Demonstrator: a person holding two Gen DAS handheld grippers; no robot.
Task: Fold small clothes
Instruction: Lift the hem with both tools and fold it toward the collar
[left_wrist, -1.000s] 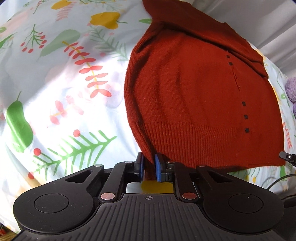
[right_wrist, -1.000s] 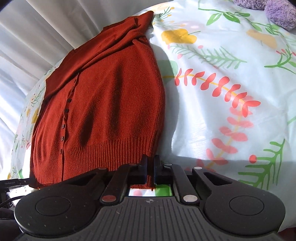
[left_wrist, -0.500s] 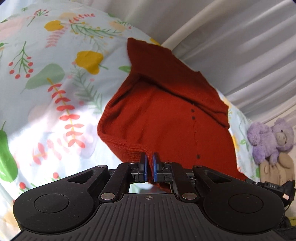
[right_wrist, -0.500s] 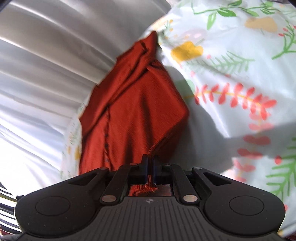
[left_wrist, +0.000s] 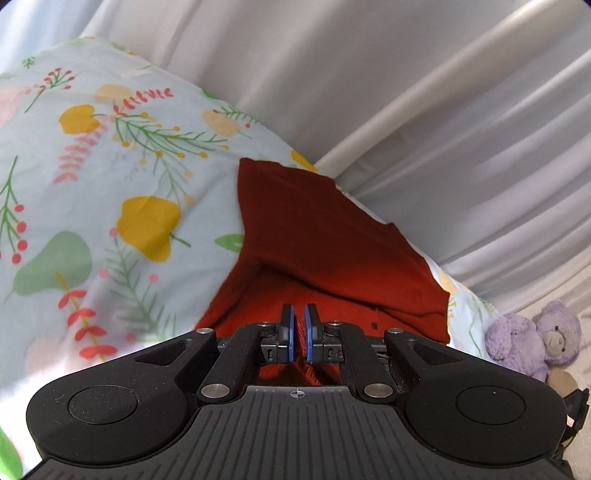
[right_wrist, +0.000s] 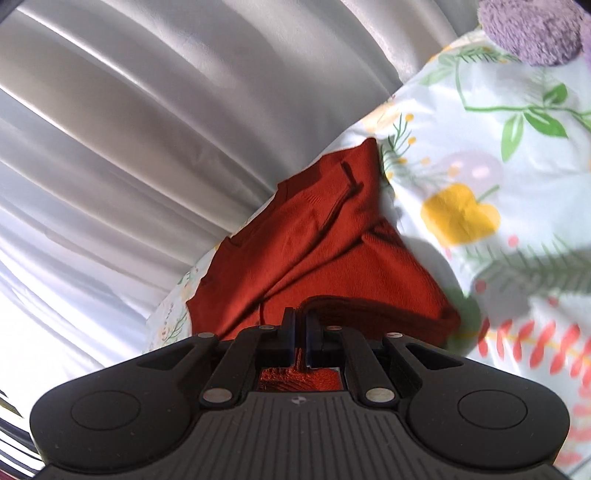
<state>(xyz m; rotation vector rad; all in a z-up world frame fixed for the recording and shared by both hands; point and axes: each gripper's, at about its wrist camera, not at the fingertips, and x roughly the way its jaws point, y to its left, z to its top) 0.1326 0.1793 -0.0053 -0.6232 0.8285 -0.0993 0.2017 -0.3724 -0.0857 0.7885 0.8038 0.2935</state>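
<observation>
One bed (left_wrist: 92, 192) with a flowered sheet carries one red cardigan (left_wrist: 332, 243) beside white curtains (left_wrist: 406, 74). Two purple plush toys (left_wrist: 532, 336) sit at the side. The left gripper (left_wrist: 299, 314) and right gripper (right_wrist: 301, 317) each have jaws clamped on the cardigan's hem, now lifted off the sheet toward the collar, where a second ago it lay flat.

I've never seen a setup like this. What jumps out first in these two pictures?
The rust-red knitted cardigan draws the eye: it lies on a bedspread printed with leaves and yellow fruit, against white curtains. Its near edge is pinched up by both tools, the left gripper and the right gripper, each shut on the knit. A purple plush bear sits at the far right of the left view.
</observation>
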